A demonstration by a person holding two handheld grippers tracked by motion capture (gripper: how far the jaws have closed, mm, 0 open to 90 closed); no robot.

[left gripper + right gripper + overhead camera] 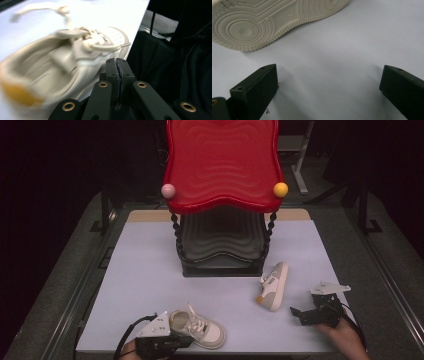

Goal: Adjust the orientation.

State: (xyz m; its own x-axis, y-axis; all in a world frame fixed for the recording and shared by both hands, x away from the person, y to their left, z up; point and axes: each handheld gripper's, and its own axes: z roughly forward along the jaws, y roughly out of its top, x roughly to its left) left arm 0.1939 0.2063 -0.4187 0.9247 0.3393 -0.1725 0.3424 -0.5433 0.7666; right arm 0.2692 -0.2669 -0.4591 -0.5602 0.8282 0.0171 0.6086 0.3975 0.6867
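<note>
A pale table point(150, 270) carries a red-topped shelf stand point(222, 240) at twelve o'clock, one white shoe point(200, 326) upright at six o'clock, another shoe point(274, 286) on its side at four o'clock

bare table point(145, 270) at left, red rack point(222, 195) blocking centre back

We see a glossy red top tray point(222, 162) with rippled ridges, a black tray point(222, 240) beneath, and black beaded posts point(176, 232). A pink ball point(168, 190) and a yellow ball point(280, 189) sit at its corners. The bench point(145, 280) is pale lilac-white. Both shoes, near point(200, 327) and far point(274, 286), are off-white; the near one's heel patch point(17, 93) is orange-yellow. The far shoe's sole point(262, 20) is cream with ringed tread. Each hand-held gripper, left point(167, 342) and right point(302, 314), is black.
</note>
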